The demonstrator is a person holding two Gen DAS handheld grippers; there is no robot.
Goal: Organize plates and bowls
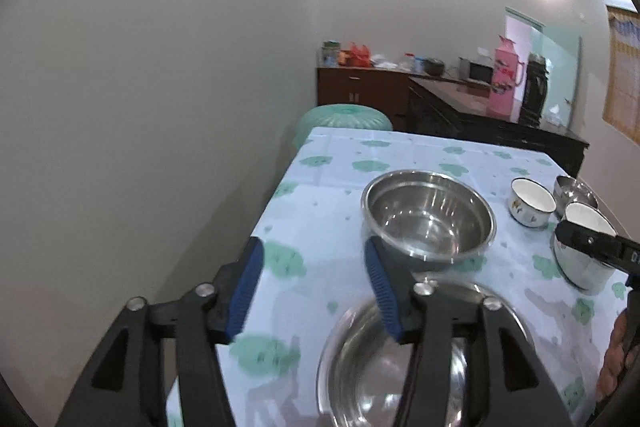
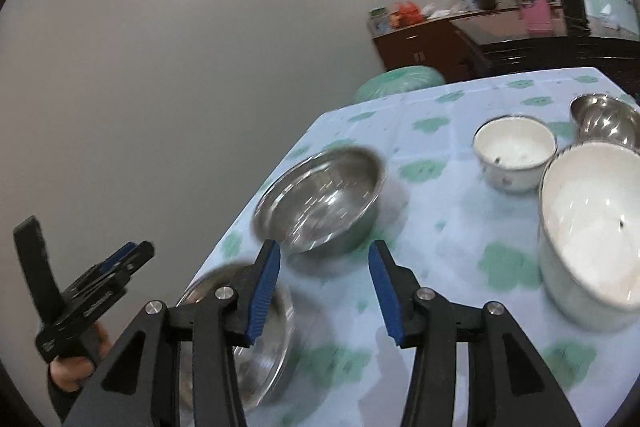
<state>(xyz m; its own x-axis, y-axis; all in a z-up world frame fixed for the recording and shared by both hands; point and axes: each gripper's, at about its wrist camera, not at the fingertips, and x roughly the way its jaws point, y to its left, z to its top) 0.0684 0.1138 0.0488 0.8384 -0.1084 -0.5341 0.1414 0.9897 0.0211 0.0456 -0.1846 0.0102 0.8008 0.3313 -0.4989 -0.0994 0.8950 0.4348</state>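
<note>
Bench (image 1: 344, 155) with the flowery cloth holds everything: big steel bowl (image 1: 428, 215) mid-bench, steel plate (image 2: 248, 339) at the near edge, white bowls (image 2: 514, 151) off right. Left tool (image 1: 314, 291) and right tool (image 2: 322, 291) both gape, holding nothing. That plate looks easy to knock off the edge.

The table (image 1: 400, 155) is covered with a pale blue cloth (image 2: 436, 211) with green flower shapes. On it stand two wide steel bowls: one further back (image 1: 428, 215) and one near the front edge (image 1: 396, 359). To the right are a small white bowl (image 1: 532, 201), a small steel bowl (image 1: 574, 189) and a big white bowl (image 2: 596, 231).
</note>
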